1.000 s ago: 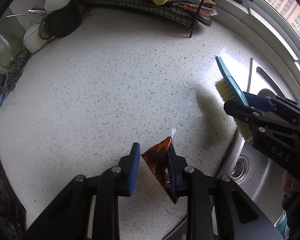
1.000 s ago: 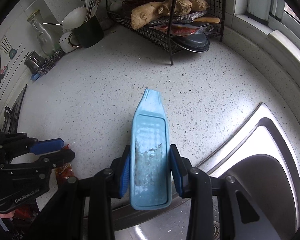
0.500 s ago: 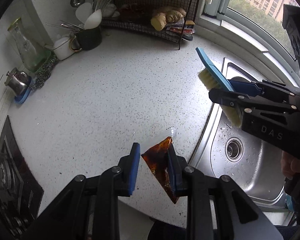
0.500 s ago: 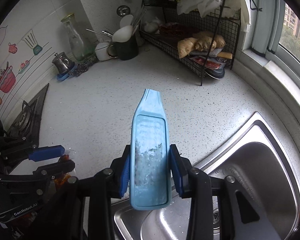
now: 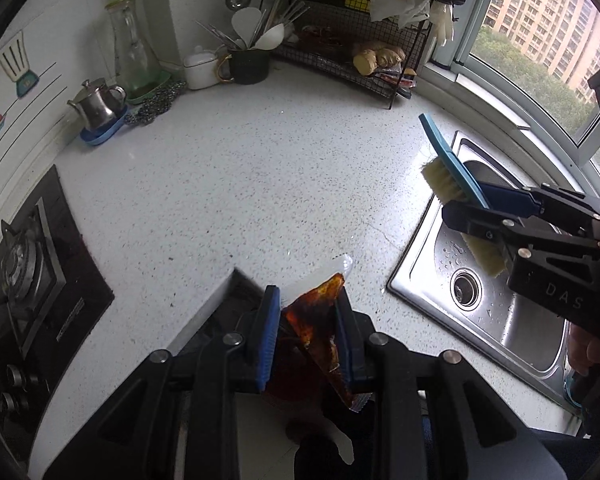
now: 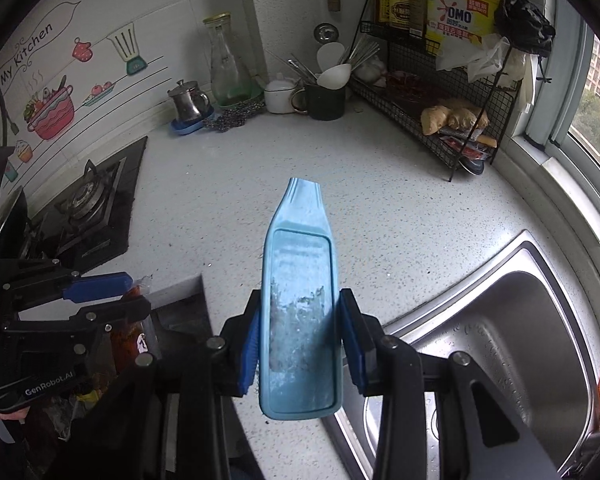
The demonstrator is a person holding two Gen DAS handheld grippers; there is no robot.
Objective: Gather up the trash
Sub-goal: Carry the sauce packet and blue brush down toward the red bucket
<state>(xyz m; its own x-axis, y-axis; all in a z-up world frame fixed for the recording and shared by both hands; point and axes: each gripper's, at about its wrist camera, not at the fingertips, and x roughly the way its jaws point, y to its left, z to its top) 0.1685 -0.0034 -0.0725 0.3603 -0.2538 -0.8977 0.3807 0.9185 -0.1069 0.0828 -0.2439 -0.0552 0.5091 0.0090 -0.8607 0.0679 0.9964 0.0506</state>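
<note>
A crumpled reddish-brown sauce packet (image 5: pixel 316 322) with a clear torn tip is pinched between the blue pads of my left gripper (image 5: pixel 306 334), which is shut on it and held above the front edge of the white speckled counter (image 5: pixel 240 184). My right gripper (image 6: pixel 300 344) is shut on a light blue scrubbing brush (image 6: pixel 298 292), handle pointing away. From the left wrist view the brush (image 5: pixel 454 184), bristles down, hangs over the sink's left rim in that right gripper (image 5: pixel 488 212). The left gripper (image 6: pixel 96 300) and packet (image 6: pixel 134 292) show at the lower left of the right wrist view.
A steel sink (image 5: pixel 496 308) lies to the right, a gas hob (image 5: pixel 28 272) to the left. At the back stand a wire rack (image 6: pixel 432 96) with ginger and bottles, a dark utensil mug (image 5: pixel 248 64), a white pot, a glass bottle and a small steel kettle (image 5: pixel 98 104). A window runs along the right.
Both grippers have lifted and drawn back from the counter toward its front edge, each keeping its hold; more of the kitchen, hob and sink has come into view.
</note>
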